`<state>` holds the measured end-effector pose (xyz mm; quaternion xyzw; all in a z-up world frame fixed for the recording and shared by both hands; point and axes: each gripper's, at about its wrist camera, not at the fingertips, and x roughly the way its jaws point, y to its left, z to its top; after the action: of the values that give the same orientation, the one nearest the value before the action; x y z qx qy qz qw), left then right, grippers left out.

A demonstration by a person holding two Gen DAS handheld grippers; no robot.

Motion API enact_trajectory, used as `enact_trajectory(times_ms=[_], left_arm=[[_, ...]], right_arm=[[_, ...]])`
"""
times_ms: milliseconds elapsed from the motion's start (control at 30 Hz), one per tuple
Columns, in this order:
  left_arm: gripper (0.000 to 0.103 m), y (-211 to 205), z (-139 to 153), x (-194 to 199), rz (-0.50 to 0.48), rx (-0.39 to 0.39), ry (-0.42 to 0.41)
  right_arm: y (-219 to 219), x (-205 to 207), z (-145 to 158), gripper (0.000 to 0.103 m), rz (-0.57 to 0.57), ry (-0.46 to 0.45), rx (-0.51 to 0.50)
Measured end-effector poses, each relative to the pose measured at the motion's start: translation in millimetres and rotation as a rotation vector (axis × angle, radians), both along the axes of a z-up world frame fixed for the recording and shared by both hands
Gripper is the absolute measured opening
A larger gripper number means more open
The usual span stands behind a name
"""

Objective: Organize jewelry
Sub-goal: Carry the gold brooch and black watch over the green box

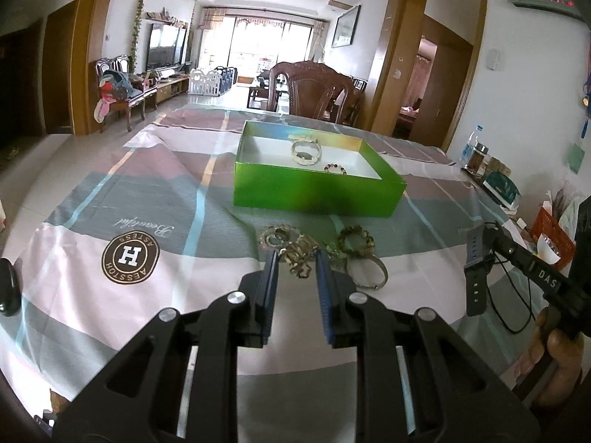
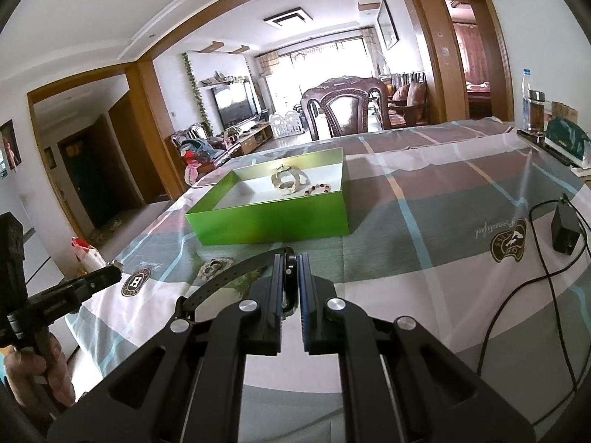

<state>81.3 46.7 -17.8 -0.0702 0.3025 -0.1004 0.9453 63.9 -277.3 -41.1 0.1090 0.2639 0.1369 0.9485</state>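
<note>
Right gripper (image 2: pixel 291 269) is clamping a dark-strapped watch (image 1: pixel 476 258), carrying it above the table, short of the green box (image 2: pixel 273 221). Left gripper (image 1: pixel 295 265) is hanging parted over the jewelry pile (image 1: pixel 295 251), probably straddling a gold piece. Next: move over the box, release.

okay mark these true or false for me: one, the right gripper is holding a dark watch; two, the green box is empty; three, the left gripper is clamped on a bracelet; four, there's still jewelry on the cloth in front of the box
1. The right gripper holds a dark watch. True.
2. The green box is empty. False: a pale bangle and a beaded bracelet lie inside.
3. The left gripper is clamped on a bracelet. False: it is open, above a gold piece on the cloth.
4. Jewelry remains in front of the box. True: a silver bangle and a green beaded bracelet lie there.
</note>
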Motion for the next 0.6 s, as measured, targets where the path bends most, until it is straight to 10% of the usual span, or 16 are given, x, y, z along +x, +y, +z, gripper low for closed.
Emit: enact_trajectory(times_ms=[600], left_arm=[[0.021,-4.6,-0.9,1.4,-0.002,0.004,0.01]], right_arm=[[1.7,-1.0,-1.2,0.008,0.002,0.003,-0.003]])
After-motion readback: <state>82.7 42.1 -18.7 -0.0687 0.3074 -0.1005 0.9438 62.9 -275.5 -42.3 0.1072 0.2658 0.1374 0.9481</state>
